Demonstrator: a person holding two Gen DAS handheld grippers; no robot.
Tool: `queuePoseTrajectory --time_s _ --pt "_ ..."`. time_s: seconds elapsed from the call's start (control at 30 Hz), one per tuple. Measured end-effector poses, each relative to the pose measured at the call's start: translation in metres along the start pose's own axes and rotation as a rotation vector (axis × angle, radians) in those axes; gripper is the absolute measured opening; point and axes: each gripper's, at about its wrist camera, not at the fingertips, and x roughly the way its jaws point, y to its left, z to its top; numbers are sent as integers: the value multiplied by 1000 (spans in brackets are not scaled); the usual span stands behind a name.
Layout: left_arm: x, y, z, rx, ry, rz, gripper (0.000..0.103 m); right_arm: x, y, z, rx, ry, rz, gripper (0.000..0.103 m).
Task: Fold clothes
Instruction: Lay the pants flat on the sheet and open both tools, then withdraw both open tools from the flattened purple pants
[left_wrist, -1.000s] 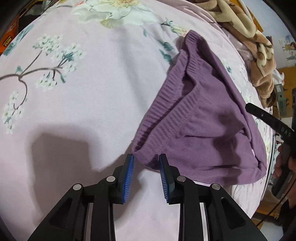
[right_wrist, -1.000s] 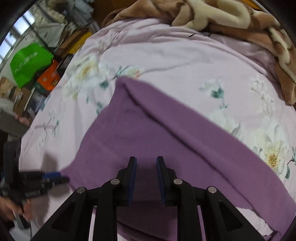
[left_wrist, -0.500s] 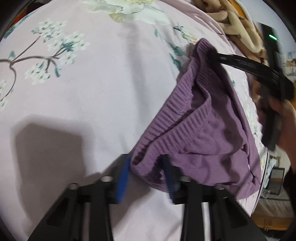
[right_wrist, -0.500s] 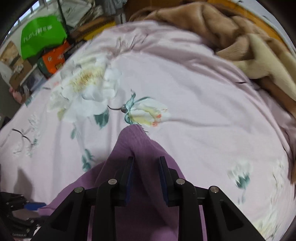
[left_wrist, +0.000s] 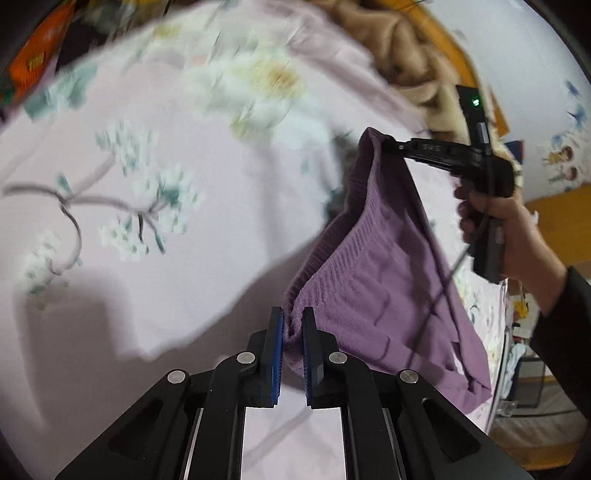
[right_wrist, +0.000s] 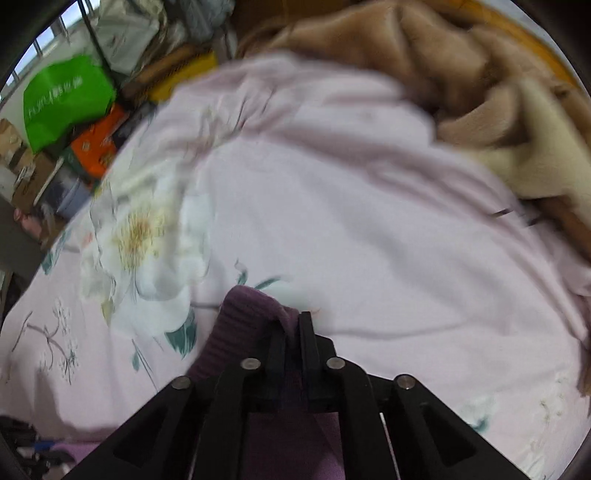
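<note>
A purple knitted garment (left_wrist: 373, 280) hangs lifted above the pale floral bedsheet (left_wrist: 155, 229), stretched between both grippers. My left gripper (left_wrist: 293, 321) is shut on its near ribbed corner. In the left wrist view the right gripper (left_wrist: 384, 142), held in a person's hand (left_wrist: 495, 218), pinches the far corner of the ribbed hem. In the right wrist view my right gripper (right_wrist: 291, 325) is shut on a fold of the purple garment (right_wrist: 243, 317); the rest of the cloth hangs below, mostly hidden by the gripper body.
A brown and cream blanket (right_wrist: 491, 88) is heaped at the far side of the bed. Beyond the left bed edge lie a green bag (right_wrist: 62, 99), orange boxes (right_wrist: 96, 144) and clutter. The sheet (right_wrist: 351, 221) stretches between the garment and the blanket.
Both grippers closed on the ribbed hem's corners and lifted the garment off the sheet. The right gripper moved from the garment's middle to its far corner.
</note>
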Motion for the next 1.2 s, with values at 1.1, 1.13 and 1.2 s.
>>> queuePoseTrajectory --time_s 1.1,1.13,1.2 --pt "82 -164 -103 432 211 234 54 -195 -184 -475 988 26 -261 24" --pt "83 -171 -108 449 213 239 54 -203 -195 -487 1013 17 -282 24" --pt "84 -186 -119 472 219 238 54 -216 -215 -508 1058 0 -318 24"
